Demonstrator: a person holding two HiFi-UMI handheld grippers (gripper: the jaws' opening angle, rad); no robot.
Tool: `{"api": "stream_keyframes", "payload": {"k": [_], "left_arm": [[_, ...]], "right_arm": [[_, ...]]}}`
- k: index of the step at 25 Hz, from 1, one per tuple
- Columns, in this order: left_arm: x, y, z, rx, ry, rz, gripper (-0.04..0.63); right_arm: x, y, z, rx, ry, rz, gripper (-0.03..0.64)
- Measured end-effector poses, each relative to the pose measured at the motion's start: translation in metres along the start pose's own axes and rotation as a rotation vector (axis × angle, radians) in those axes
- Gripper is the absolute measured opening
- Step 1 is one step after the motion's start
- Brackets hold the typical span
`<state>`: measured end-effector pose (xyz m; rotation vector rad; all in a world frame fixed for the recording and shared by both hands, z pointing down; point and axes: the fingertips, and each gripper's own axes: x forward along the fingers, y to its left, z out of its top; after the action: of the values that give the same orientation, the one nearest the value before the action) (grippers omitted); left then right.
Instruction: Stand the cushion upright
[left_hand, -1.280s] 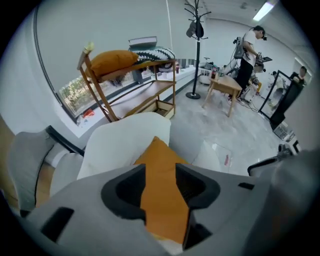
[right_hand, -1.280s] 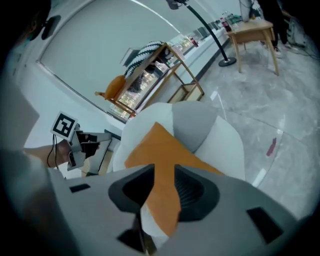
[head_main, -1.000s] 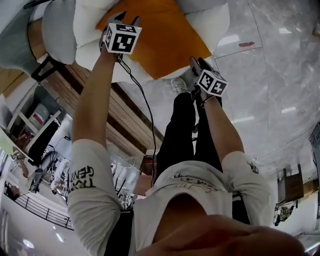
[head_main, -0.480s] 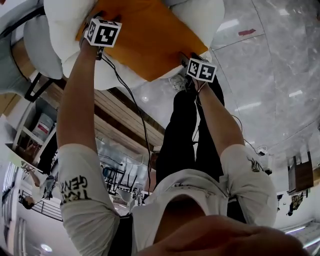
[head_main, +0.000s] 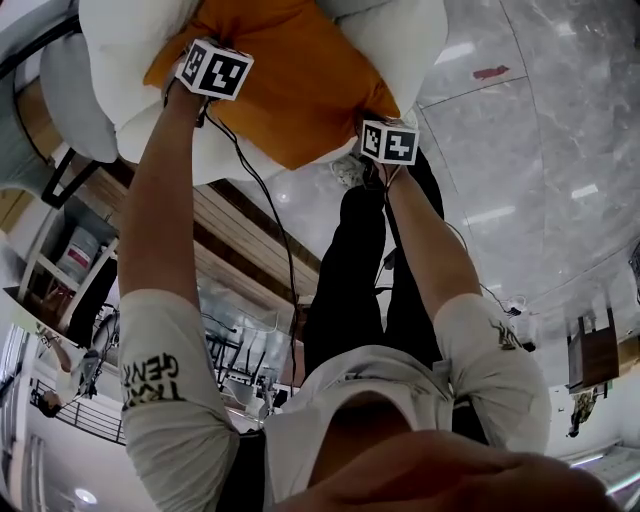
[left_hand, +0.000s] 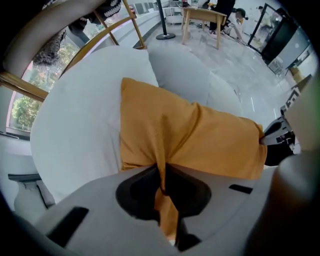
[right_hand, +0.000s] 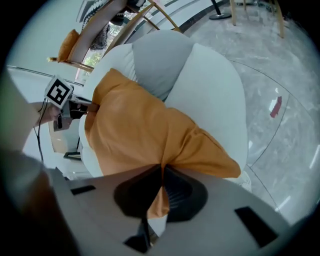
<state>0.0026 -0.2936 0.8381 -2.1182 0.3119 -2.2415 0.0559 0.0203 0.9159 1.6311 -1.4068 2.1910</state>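
An orange cushion (head_main: 290, 80) lies flat on the seat of a white armchair (head_main: 125, 40). My left gripper (head_main: 195, 55) is at its near left corner, shut on a pinched fold of the orange cover (left_hand: 200, 140). My right gripper (head_main: 372, 115) is shut on the near right corner, and the fabric (right_hand: 135, 135) bunches between its jaws. Both pairs of jaws have just been closing, with cushion fabric between them. In the left gripper view the left gripper (left_hand: 162, 172) shows the fold running down between its pads. The right gripper (right_hand: 161, 172) shows the same.
A grey back pad (right_hand: 160, 60) sits behind the cushion against the armchair's white back (left_hand: 75, 130). A wooden railing (left_hand: 102, 30) runs behind the chair. Glossy marble floor (head_main: 520, 120) lies to the right. A cable (head_main: 270, 175) hangs from the left gripper, and the person's legs (head_main: 350, 260) stand below.
Both grippers have sunk onto the cushion's near corners and closed on its cover. The fabric now bunches up at each corner.
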Motion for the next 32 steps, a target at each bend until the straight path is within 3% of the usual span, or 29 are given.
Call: {"api": "stream_keyframes", "payload": {"k": [8, 16, 21, 28, 32], "left_arm": [[-0.043, 0.000, -0.015, 0.019, -0.070, -0.002, 0.034], [-0.084, -0.002, -0.066, -0.104, -0.163, 0.008, 0.034], [-0.119, -0.002, -0.088, -0.259, -0.281, 0.032, 0.035], [-0.150, -0.005, -0.116, -0.536, -0.414, 0.061, 0.034], [-0.156, -0.009, -0.130, -0.723, -0.474, 0.067, 0.034]], "right_arm": [[-0.030, 0.022, -0.012, -0.041, -0.010, 0.015, 0.031], [-0.071, 0.042, 0.005, -0.125, -0.068, -0.028, 0.031], [-0.104, 0.060, 0.045, -0.301, -0.119, -0.074, 0.031], [-0.147, 0.099, 0.134, -0.617, -0.188, -0.174, 0.031], [-0.156, 0.138, 0.190, -0.811, -0.205, -0.182, 0.031]]}}
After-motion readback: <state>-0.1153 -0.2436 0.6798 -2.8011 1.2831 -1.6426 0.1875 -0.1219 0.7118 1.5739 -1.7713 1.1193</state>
